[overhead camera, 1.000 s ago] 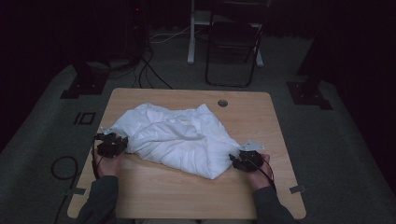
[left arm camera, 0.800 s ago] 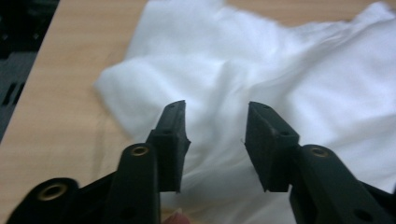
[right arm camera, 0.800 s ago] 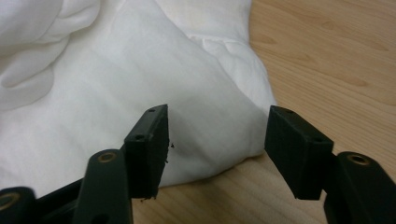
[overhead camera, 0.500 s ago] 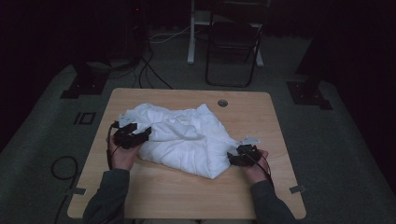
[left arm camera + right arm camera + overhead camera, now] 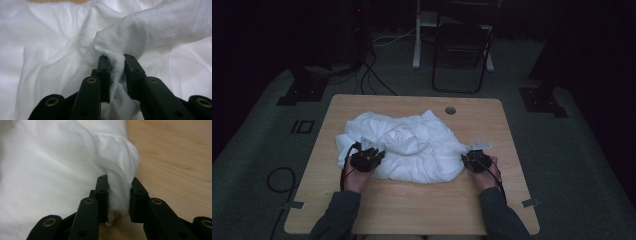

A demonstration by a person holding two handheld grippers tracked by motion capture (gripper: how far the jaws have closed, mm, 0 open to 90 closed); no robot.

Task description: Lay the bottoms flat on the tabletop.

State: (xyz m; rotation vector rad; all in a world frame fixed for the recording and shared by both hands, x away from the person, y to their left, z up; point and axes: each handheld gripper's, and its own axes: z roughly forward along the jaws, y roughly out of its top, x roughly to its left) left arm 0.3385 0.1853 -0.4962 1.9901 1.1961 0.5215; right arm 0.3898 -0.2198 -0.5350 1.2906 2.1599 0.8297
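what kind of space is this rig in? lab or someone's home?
Most likely a recording lab or studio, not a home. A lone wooden table stands on grey carpet in a darkened room, flanked by black stand bases, with loose floor cables and a folding chair behind.

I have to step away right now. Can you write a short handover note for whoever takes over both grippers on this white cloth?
Left gripper: jaws have just been closing, now pinching a bunched fold of the white cloth at its near left part.
Right gripper: jaws have just been closing, now clamped on the cloth's right edge, by bare table.
Cloth: crumpled in a heap mid-table, not spread, not folded.
Done: both grips taken.
Left: probably lift and pull the grips apart to flatten it, then fold.
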